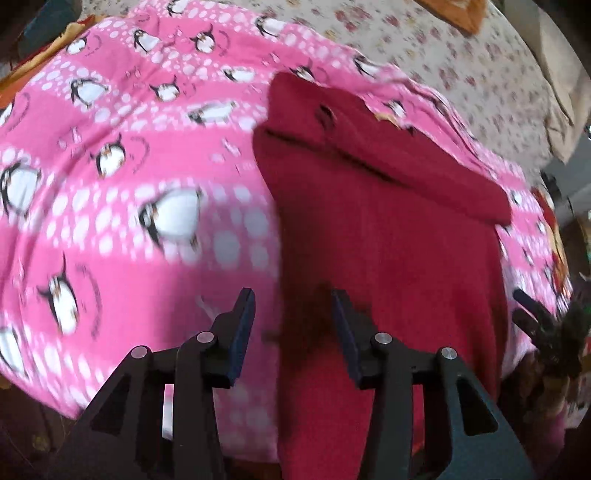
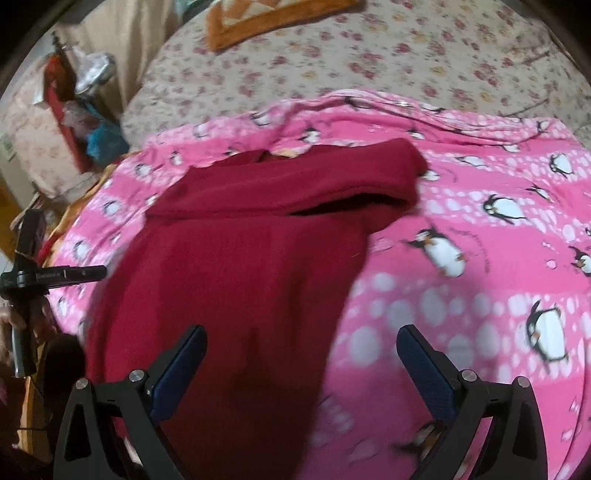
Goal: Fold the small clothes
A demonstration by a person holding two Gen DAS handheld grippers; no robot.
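A dark red garment (image 1: 388, 240) lies flat on the pink penguin blanket (image 1: 122, 155), with its far part folded over as a thick band (image 1: 369, 147). My left gripper (image 1: 293, 306) hovers open over the garment's near left edge, and nothing is between its pads. In the right wrist view the same red garment (image 2: 240, 258) fills the centre left. My right gripper (image 2: 301, 332) stands wide open above the garment's near right edge, holding nothing. The fingers (image 2: 85, 273) of the left gripper show at the far left of that view.
The pink blanket (image 2: 461, 277) covers a bed with a floral sheet (image 2: 369, 62). An orange-bordered cushion (image 2: 266, 18) lies at the far end. Cluttered items, among them a red frame (image 2: 59, 96), stand beside the bed on the left.
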